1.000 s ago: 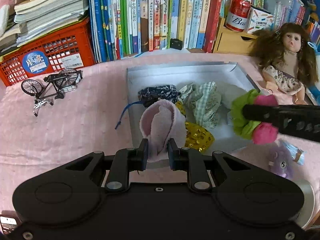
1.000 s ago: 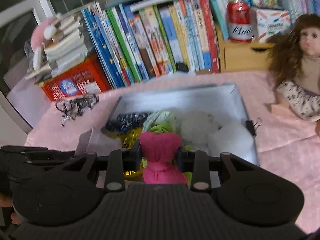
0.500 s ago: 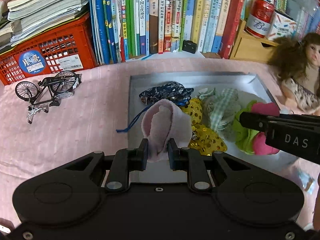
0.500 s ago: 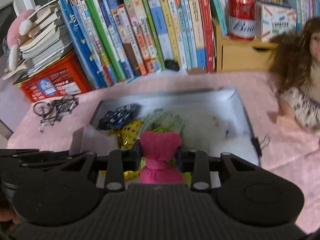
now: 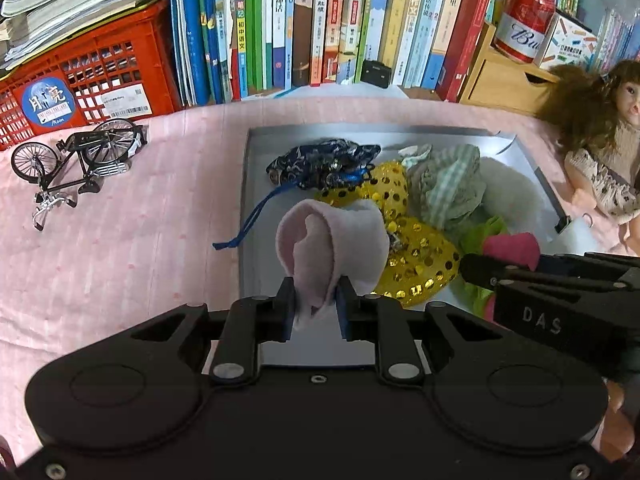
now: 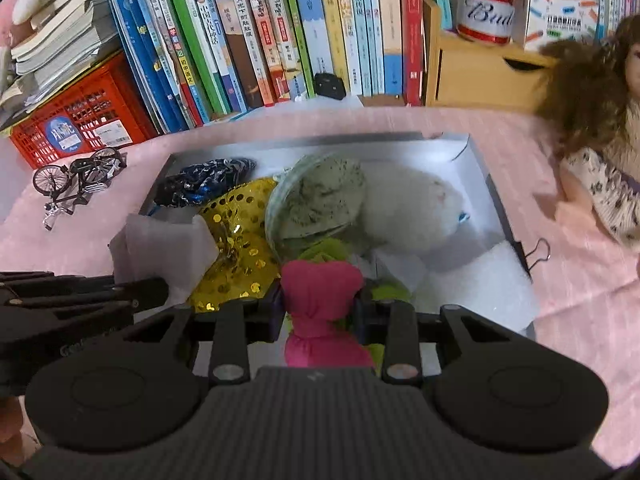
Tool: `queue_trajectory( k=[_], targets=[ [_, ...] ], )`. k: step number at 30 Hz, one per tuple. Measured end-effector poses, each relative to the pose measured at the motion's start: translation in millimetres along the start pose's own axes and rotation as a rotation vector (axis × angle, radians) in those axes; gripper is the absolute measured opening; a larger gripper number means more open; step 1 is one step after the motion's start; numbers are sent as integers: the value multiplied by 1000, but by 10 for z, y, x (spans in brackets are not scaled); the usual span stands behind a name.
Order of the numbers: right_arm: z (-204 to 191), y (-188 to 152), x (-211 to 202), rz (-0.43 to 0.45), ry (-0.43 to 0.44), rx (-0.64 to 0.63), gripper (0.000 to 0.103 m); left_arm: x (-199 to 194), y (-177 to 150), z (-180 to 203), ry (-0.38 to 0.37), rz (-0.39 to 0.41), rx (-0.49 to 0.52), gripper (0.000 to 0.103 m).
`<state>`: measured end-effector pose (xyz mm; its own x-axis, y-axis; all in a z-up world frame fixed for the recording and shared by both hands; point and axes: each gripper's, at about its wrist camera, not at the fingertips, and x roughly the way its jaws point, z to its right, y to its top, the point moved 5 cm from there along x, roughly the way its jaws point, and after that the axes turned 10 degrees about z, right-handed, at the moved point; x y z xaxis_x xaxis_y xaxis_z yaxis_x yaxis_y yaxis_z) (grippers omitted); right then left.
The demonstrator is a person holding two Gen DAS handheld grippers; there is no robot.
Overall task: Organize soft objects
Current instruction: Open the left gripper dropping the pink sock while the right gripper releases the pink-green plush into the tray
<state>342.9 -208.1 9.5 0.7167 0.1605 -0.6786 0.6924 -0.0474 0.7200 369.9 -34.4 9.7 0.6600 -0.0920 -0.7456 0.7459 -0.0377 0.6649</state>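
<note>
A: Where do things stand?

B: The left gripper (image 5: 314,304) is nearly closed, its two pads pinching the lower edge of a pale pink cloth (image 5: 332,240), which stands up ahead of the fingers. The right gripper (image 6: 318,306) is clamped on a bright pink toy (image 6: 320,312) with green trim, squeezing it at its narrow waist. Both loads hang just over the near end of the grey tray (image 5: 246,216).

A: What is already in the tray?

B: Beyond the left fingers lie a yellow sequin pouch (image 5: 416,264), a dark blue patterned bag (image 5: 320,160) with its cord trailing over the tray's left rim, a green checked cloth (image 5: 444,188) and a white fluffy thing (image 6: 412,208) towards the far right corner.

A: What could go wrong?

B: The tray is crowded. Dropped here, I judge the pink cloth could drape over the near rim and slide out onto the table, since only its hem is held and it will flop whichever way it likes. The two grippers are also close together, the right one just beside the left fingers, so they might knock each other or snag the sequins on release.

A: And the surroundings?

B: A pink cloth-covered table (image 5: 120,240). Well off to the left of the fingers sits a small model bicycle (image 5: 76,164); behind it a red crate (image 5: 88,80), then a row of upright books (image 5: 320,20), a red can (image 5: 522,24) on a wooden drawer box, and a doll (image 5: 600,152) far right.
</note>
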Motion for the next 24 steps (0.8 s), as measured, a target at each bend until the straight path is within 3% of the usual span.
queue_trajectory(
  k=[2, 5, 6, 15, 24],
  targets=[
    [-2, -4, -6, -1, 2, -1, 39, 6, -14, -8, 0, -5, -5, 21],
    [4, -1, -19, 0, 16, 8, 48, -3, -18, -9, 0, -4, -9, 26],
    [10, 0, -28, -2, 20, 12, 56, -9, -15, -6, 2, -2, -8, 32],
    [44, 42, -239, 19, 75, 40, 66, -223, 44, 19, -14, 31, 7, 53],
    [94, 68, -668, 103, 125, 8, 73, -641, 32, 44, -52, 104, 46, 61]
  ],
)
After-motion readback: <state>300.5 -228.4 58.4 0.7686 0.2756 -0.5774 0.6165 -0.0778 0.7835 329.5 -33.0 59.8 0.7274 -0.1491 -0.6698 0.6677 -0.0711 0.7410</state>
